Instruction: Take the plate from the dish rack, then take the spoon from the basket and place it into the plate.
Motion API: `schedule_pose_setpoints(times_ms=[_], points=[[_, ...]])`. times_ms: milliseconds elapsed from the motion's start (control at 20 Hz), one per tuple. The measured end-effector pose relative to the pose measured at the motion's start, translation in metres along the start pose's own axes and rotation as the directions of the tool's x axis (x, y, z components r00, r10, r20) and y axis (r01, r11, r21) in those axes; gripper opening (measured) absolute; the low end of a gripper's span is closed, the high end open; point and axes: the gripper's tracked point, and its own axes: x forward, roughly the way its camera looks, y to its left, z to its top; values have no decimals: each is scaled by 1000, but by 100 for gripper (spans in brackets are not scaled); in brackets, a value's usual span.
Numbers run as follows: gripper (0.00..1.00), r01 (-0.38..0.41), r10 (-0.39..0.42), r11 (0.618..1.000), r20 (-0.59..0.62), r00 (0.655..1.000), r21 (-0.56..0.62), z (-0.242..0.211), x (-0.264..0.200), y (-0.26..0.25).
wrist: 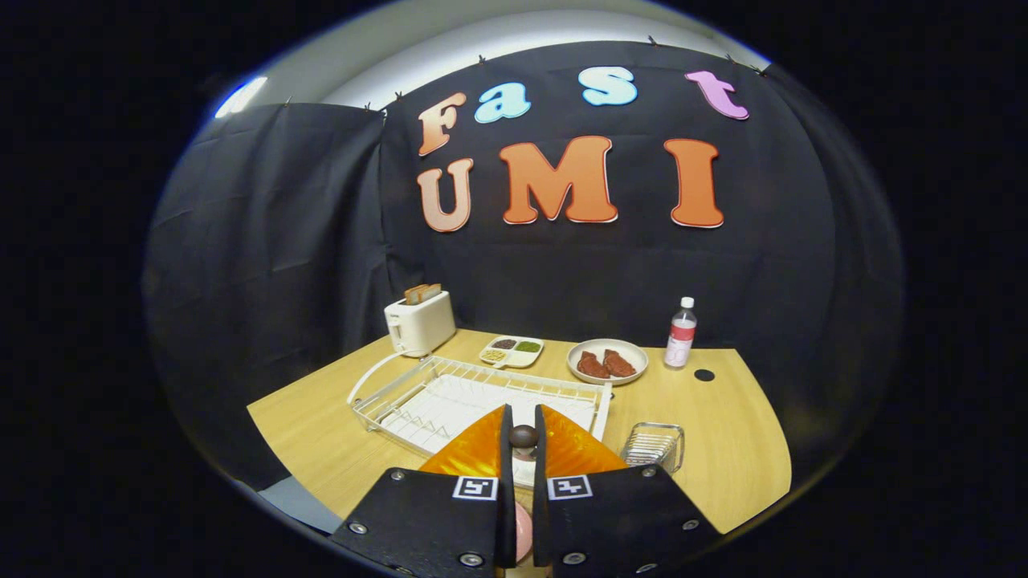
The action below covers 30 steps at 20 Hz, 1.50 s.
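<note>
Seen from just behind a handheld two-finger gripper [523, 416], fingers drawn almost together with only a narrow slot left. Pinched in that slot, a slim spoon [523, 437]: a dark brown rounded knob at the end pointing away, a glimpse of pale pink low down near the gripper body; the rest hidden by the fingers, so the shape of its bowl cannot be told. Directly beneath and just ahead of the fingers, a translucent orange plate [574, 445] with a rippled, glossy surface, fanning out on both sides. Beyond it, a white wire dish rack [450, 385] with no plate in its slots. Just beside the plate, a small wire basket [654, 445] with nothing visible inside. All on a light wooden table [723, 417], with a cream toaster [419, 323] further back. Judged from this: plate already out of the rack, spoon already out of the basket, both pickups done. Left to do: lowering the spoon onto the plate and letting go.
</note>
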Motion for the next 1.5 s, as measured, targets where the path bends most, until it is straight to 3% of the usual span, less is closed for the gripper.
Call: schedule_pose_setpoints(times_ms=[350, 800, 1100, 1500], points=[[8, -98, 96, 995, -64, 993, -23, -34, -2, 28], [9, -222, 215, 972, -86, 973, -76, -41, -11, 69], [9, -252, 237, 965, -171, 956, -74, -82, -3, 82], [11, -251, 233, 966, -224, 946, -58, -104, 2, 73]])
